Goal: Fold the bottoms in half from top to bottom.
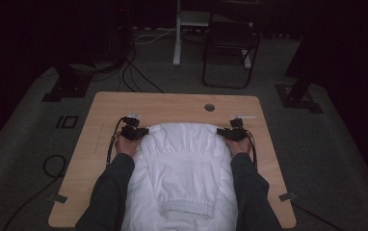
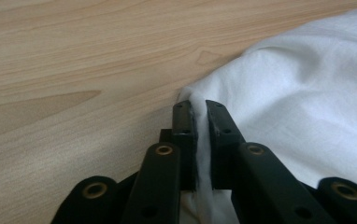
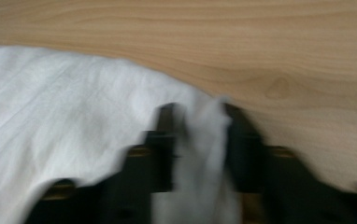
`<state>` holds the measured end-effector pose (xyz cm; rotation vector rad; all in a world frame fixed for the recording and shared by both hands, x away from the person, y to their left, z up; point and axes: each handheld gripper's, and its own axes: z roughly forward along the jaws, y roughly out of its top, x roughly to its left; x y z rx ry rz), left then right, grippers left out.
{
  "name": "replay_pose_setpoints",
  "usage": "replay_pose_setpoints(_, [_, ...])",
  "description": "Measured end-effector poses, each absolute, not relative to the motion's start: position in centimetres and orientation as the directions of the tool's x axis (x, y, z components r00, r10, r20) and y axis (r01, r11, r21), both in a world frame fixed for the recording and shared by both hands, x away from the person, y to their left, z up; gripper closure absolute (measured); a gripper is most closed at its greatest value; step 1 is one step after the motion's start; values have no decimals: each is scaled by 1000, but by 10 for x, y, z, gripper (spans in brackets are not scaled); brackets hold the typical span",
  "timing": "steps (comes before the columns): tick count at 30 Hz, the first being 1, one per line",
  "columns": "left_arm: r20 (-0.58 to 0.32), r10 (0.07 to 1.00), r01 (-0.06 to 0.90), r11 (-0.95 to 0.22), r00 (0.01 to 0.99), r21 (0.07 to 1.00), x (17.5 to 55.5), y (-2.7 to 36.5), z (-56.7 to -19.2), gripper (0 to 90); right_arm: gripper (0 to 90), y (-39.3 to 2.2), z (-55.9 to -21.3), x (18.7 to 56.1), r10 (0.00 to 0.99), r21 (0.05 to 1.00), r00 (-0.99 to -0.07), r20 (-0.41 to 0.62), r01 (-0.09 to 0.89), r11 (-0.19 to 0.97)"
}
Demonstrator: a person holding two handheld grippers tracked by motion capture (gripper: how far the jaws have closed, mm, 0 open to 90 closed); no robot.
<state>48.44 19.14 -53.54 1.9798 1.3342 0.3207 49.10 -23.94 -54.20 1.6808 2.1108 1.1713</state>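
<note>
Jaws were pinched on the white garment point(image 1: 182, 163), which lay flat on the table point(image 1: 105, 110), long axis running toward me. My left gripper point(image 2: 198, 109) clamped the far-left corner; my right gripper point(image 3: 200, 116) probably clamped the far-right, though blurred.

room: dim, far side in deep shadow | floor point(image 1: 23, 159): grey carpet, black cables point(image 1: 134, 72) trailing across it | bench point(image 1: 172, 103): light wood grain, round hole point(image 1: 209, 107) near far edge | behind bench: dark folding chair point(image 1: 230, 48), white stand leg point(image 1: 177, 33) | sides: black stand bases point(image 1: 66, 86)
</note>
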Motion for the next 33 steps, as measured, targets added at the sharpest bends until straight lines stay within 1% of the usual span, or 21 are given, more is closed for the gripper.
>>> replay_pose_setpoints(1, [-176, 881, 696, -209, 439, 687, 483, 192, -535, 855, 868, -241, -542, 490, 890, 682, -331, 314, 731, 31])
replay_pose_setpoints(2, [-180, 878, 681, -200, 444, 705, 481, 195, -535, 859, 876, -244, -541, 488, 889, 684, -324, 324, 730, 17])
replay_pose_setpoints(3, [-211, 875, 679, -166, 436, 715, 480, 199, -535, 861, 880, -245, -540, 487, 889, 689, -325, 322, 725, 15])
replay_pose_setpoints(5, [-306, 856, 679, -69, 417, 731, 479, 214, -533, 863, 883, -250, -535, 483, 896, 703, -328, 300, 711, 25])
replay_pose_setpoints(7, [-349, 839, 673, -27, 418, 740, 477, 223, -529, 867, 884, -259, -530, 479, 898, 725, -325, 296, 689, 11])
replay_pose_setpoints(9, [-372, 824, 661, -4, 427, 751, 475, 228, -523, 869, 885, -268, -525, 476, 891, 739, -328, 313, 674, -12])
replay_pose_setpoints(19, [-344, 810, 580, 5, 476, 815, 469, 224, -478, 868, 884, -272, -482, 467, 895, 828, -367, 254, 561, -5])
replay_pose_setpoints(23, [-328, 807, 566, -8, 491, 825, 462, 226, -469, 868, 883, -272, -470, 457, 885, 852, -402, 233, 523, 13])
replay_pose_setpoints(28, [-303, 788, 529, -34, 536, 848, 440, 231, -457, 867, 883, -273, -460, 429, 864, 878, -460, 203, 476, 47])
replay_pose_setpoints(33, [-278, 756, 492, -67, 593, 868, 403, 239, -447, 867, 883, -282, -454, 388, 835, 901, -518, 188, 430, 64])
